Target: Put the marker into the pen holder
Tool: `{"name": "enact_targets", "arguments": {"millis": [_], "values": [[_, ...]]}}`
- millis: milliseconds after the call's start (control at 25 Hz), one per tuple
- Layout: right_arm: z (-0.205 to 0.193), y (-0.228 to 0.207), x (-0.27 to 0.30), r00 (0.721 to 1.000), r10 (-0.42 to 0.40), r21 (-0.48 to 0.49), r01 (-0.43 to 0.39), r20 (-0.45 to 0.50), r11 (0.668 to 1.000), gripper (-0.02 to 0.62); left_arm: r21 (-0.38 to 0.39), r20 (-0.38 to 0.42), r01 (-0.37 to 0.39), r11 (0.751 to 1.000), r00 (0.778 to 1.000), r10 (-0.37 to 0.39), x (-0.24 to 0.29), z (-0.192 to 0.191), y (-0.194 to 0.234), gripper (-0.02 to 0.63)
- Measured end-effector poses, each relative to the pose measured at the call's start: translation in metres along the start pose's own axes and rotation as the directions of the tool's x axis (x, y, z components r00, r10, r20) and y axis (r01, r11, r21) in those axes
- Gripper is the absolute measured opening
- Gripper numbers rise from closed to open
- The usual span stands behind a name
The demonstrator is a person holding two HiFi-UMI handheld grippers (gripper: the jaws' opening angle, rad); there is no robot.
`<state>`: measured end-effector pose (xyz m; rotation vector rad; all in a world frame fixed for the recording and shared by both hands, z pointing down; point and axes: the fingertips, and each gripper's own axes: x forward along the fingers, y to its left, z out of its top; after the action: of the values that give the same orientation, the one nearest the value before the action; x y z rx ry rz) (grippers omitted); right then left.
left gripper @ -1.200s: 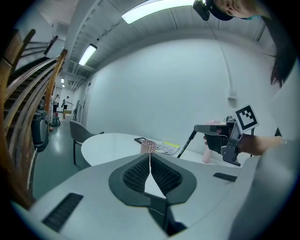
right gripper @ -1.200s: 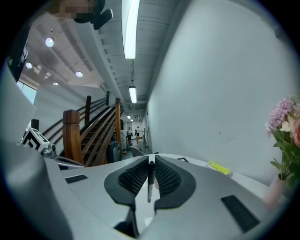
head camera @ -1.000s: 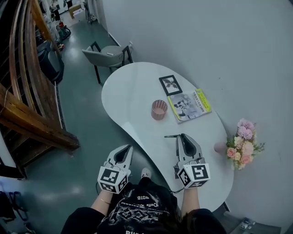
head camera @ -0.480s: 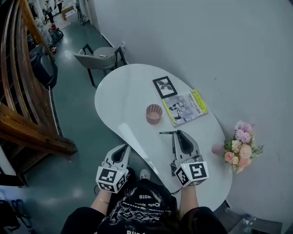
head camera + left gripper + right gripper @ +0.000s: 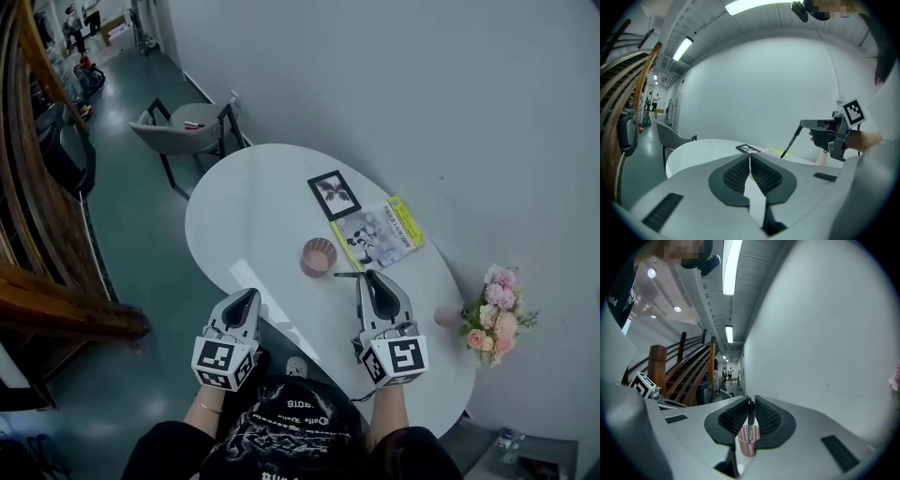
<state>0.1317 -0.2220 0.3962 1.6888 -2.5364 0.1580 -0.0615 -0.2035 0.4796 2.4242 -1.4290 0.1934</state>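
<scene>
The pink mesh pen holder (image 5: 319, 256) stands upright on the white table (image 5: 253, 206). My right gripper (image 5: 372, 277) is shut on a black marker (image 5: 347, 275), which sticks out to the left of the jaw tips, just right of the holder's rim. In the right gripper view the marker (image 5: 751, 412) hangs between the pads, tip down, over the pen holder (image 5: 748, 441). My left gripper (image 5: 251, 296) is off the table's near edge, shut and empty (image 5: 750, 156). From there I see the right gripper (image 5: 820, 131) holding the marker (image 5: 790, 143) at a slant.
A black picture frame (image 5: 333, 194) and a magazine (image 5: 380, 228) lie beyond the holder. A pink flower bunch (image 5: 497, 314) stands at the table's right end. A grey chair (image 5: 183, 131) is at the far end, wooden stairs (image 5: 37, 234) on the left.
My right gripper has carried the marker forward, closer to the pen holder. The left gripper stays shut beside the table's edge.
</scene>
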Motion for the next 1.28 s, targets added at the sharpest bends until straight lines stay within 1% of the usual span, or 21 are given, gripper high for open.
{"name": "enact_targets", "arguments": {"millis": [120, 240, 560, 760, 1000, 1160, 1280], "values": [[0.005, 0.002, 0.016, 0.999, -0.034, 0.003, 0.034, 0.009, 0.999, 0.063, -0.026, 0.007, 0.016, 1.000, 1.000, -0.016, 0.011, 0.009, 0.021, 0.026], [0.008, 0.005, 0.028, 0.998, -0.065, 0.007, 0.064, 0.013, 0.998, 0.063, -0.006, 0.005, 0.042, 0.999, 0.999, -0.042, 0.022, 0.016, 0.036, 0.026], [0.015, 0.008, 0.052, 0.992, -0.127, -0.001, 0.127, 0.008, 0.992, 0.063, 0.011, 0.018, 0.096, 0.995, 0.995, -0.096, 0.042, 0.033, 0.061, 0.026], [0.002, 0.003, 0.067, 0.986, -0.165, 0.024, 0.166, -0.023, 0.986, 0.063, 0.027, 0.012, 0.118, 0.993, 0.993, -0.119, 0.047, 0.034, 0.069, 0.026], [-0.023, -0.005, 0.085, 0.978, -0.196, 0.048, 0.199, -0.069, 0.979, 0.064, 0.029, 0.000, 0.119, 0.992, 0.993, -0.119, 0.048, 0.030, 0.082, 0.026], [-0.039, -0.008, 0.097, 0.974, -0.197, 0.039, 0.202, -0.117, 0.979, 0.063, 0.028, -0.017, 0.117, 0.993, 0.993, -0.117, 0.049, 0.028, 0.089, 0.026], [-0.051, -0.009, 0.106, 0.971, -0.187, 0.052, 0.197, -0.146, 0.979, 0.063, 0.027, -0.016, 0.105, 0.994, 0.994, -0.104, 0.050, 0.029, 0.094, 0.026]]}}
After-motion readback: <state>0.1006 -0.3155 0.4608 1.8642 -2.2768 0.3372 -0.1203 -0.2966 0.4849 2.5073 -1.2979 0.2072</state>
